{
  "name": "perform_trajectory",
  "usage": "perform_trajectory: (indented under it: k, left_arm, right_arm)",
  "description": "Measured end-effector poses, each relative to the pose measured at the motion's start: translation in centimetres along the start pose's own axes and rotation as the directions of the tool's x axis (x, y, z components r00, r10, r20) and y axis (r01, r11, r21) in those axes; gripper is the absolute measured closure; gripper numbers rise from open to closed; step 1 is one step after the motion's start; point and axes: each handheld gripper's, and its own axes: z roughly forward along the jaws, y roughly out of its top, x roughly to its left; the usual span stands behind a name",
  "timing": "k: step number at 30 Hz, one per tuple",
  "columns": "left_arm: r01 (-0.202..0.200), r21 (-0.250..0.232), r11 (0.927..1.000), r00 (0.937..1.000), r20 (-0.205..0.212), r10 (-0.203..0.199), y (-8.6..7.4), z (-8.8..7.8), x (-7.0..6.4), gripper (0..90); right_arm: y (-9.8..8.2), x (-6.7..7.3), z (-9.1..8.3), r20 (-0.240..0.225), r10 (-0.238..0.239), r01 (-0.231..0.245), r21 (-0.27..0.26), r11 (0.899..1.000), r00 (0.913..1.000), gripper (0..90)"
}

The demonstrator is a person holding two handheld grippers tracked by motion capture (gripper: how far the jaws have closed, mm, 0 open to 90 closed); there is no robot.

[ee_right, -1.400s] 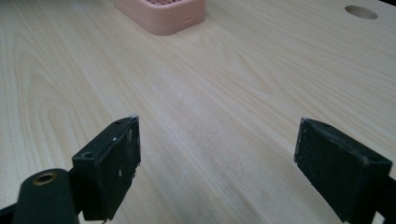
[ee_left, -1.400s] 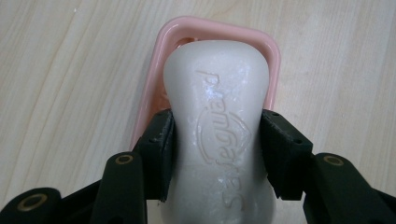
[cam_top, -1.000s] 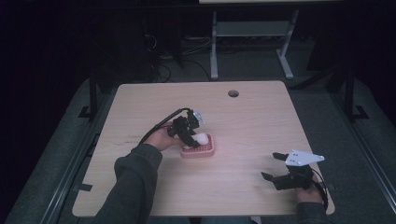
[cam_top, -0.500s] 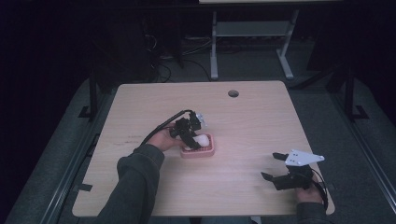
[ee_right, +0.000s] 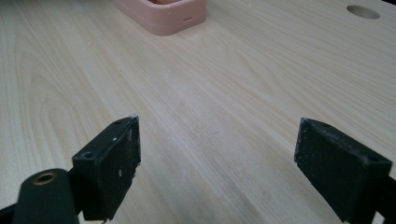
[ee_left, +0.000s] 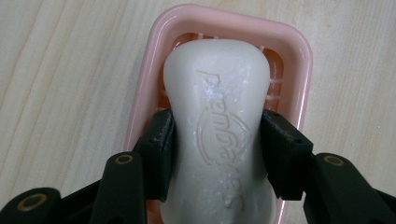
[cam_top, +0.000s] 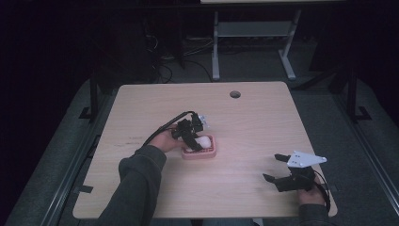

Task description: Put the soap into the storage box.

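Soap at frame centre over the pink dish looks slick and hard, so keep your left fingers clamped at its narrow waist, right fingers spread idle

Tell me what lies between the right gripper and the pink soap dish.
Only bare wooden table: the right gripper view shows open tabletop from the right gripper up to the pink soap dish, and the high view agrees.

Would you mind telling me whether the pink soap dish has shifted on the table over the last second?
No. In the high view the pink soap dish sits at the same spot below and left of the table's round hole.
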Motion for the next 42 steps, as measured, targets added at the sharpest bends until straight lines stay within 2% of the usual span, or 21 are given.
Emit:
perform_trajectory:
  k: [16,19,25,34,39,42]
  left_arm:
    - [-0.007,0.024,0.9997,0.9997,-0.023,0.008,0.0,0.3,-0.2,48.0]
    - [0.000,0.020,0.9998,0.9994,-0.035,0.001,0.0,0.2,-0.2,44.8]
    - [0.001,0.014,0.9999,0.9995,-0.030,0.000,0.1,-0.1,-0.4,39.6]
    - [0.000,0.004,1.0000,0.9985,-0.054,0.000,0.0,-0.7,-0.6,37.4]
    - [0.007,-0.021,0.9998,0.9982,-0.060,-0.008,-0.1,-1.5,-1.0,35.4]
    - [-0.005,-0.023,0.9997,0.9978,-0.066,0.003,-0.2,-1.8,-1.2,35.1]
  right_arm:
    - [0.0,0.0,0.1,-0.002,0.001,-0.001,0.005,1.000,1.0000,13.8]
    - [0.0,0.0,0.1,-0.002,0.001,-0.001,0.005,1.000,1.0000,13.8]
    - [0.0,0.0,0.1,-0.002,0.006,-0.006,0.012,1.000,1.0000,13.8]
    - [0.0,0.0,0.1,0.001,0.001,-0.001,0.008,1.000,1.0000,13.8]
    - [0.1,0.0,0.1,0.001,0.000,0.000,0.009,1.000,1.0000,13.7]
    - [0.1,0.0,0.1,0.002,-0.001,0.001,0.012,1.000,1.0000,13.7]
